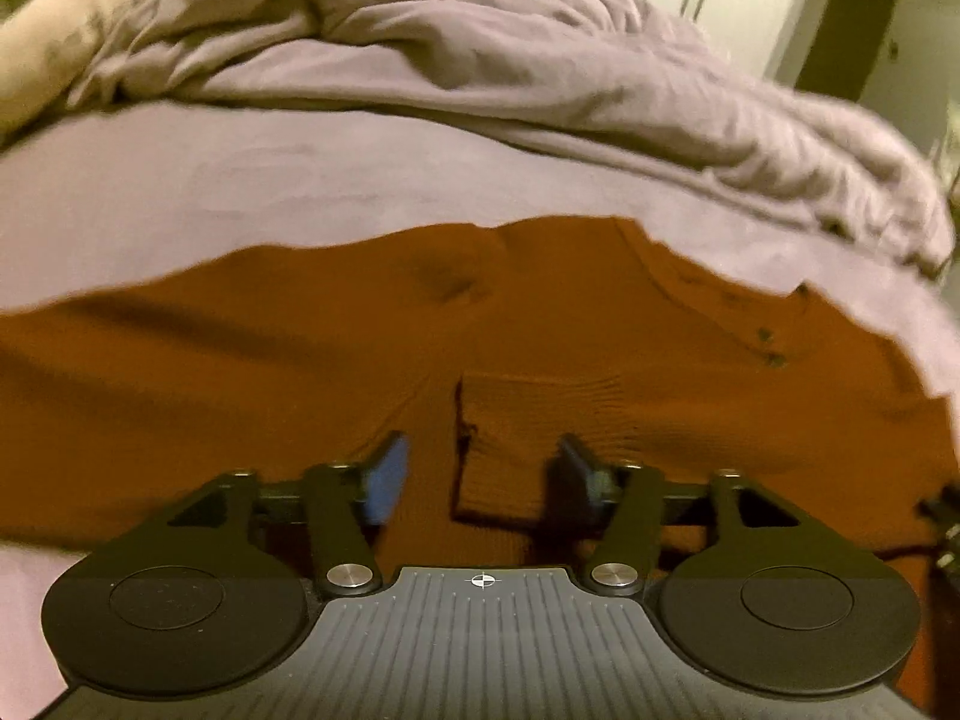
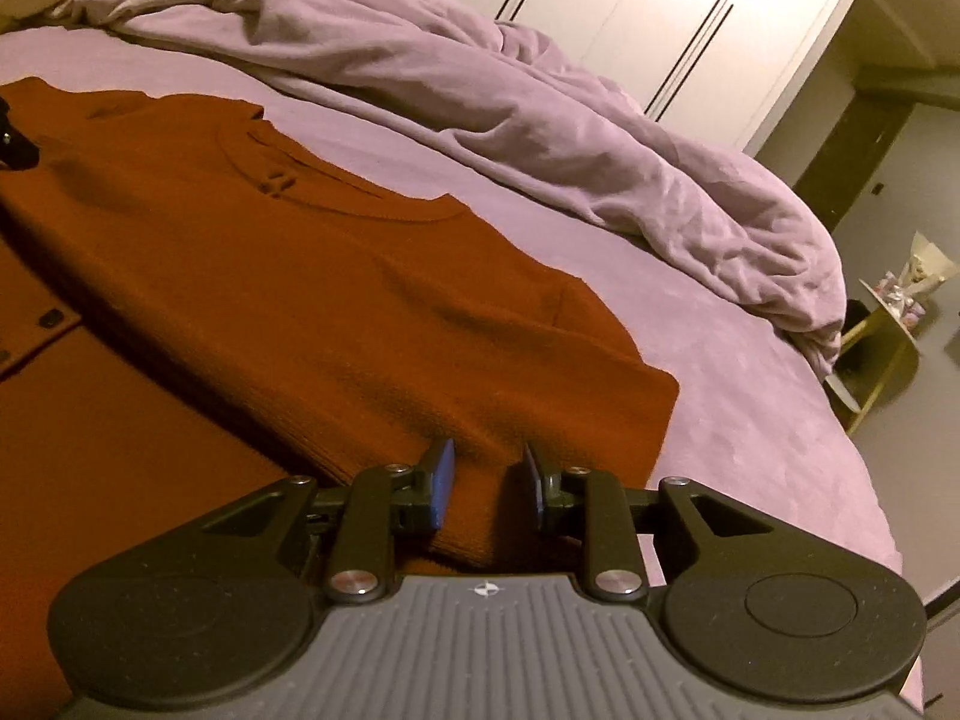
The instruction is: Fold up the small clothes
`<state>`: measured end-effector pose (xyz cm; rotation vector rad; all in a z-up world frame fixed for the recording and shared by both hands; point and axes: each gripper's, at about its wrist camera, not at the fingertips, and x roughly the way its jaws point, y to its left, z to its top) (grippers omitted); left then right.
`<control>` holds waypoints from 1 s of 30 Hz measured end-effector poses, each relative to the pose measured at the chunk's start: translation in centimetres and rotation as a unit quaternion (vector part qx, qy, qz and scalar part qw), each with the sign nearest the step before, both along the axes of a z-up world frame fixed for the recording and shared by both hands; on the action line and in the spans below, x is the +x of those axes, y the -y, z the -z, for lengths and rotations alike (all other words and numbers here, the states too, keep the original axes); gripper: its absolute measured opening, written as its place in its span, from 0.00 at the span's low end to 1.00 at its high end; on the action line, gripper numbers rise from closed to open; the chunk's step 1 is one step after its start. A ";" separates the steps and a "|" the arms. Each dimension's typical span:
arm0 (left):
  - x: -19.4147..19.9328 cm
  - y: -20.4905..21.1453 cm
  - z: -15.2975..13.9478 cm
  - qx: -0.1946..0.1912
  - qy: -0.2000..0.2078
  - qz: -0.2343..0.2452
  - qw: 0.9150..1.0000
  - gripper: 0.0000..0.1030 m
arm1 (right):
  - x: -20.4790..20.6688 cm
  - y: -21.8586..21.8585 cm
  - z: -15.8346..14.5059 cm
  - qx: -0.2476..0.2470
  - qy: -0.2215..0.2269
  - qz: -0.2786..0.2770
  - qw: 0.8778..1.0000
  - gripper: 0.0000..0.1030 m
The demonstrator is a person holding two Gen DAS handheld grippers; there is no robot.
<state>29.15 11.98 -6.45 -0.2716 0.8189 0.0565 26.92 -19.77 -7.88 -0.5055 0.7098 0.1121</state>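
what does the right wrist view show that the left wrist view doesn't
Only the right wrist view shows the wardrobe doors, a small side table past the bed, and the right gripper, open over the sweater's ribbed edge. Only the left wrist view shows the left gripper, open around a folded sleeve cuff. Both show the rust sweater on the purple sheet and the rumpled duvet.

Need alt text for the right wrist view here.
The right gripper, jaws open, straddles the near edge of a rust-orange sweater spread on a purple bed sheet. A rumpled lilac duvet lies beyond, with white wardrobe doors behind.
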 end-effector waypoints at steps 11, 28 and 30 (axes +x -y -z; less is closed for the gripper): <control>-8.3 -6.4 -1.3 -0.064 0.006 -0.076 0.995 0.89 | -5.4 1.8 -2.4 0.087 -0.003 0.018 0.996 0.56; 0.9 1.9 0.6 -0.012 -0.014 0.009 1.000 0.74 | 2.0 -2.6 -1.4 0.103 -0.038 0.006 0.994 0.33; 1.4 2.4 1.0 0.010 -0.014 0.011 1.000 0.76 | 2.4 -2.1 -0.6 0.109 -0.035 0.009 0.993 0.33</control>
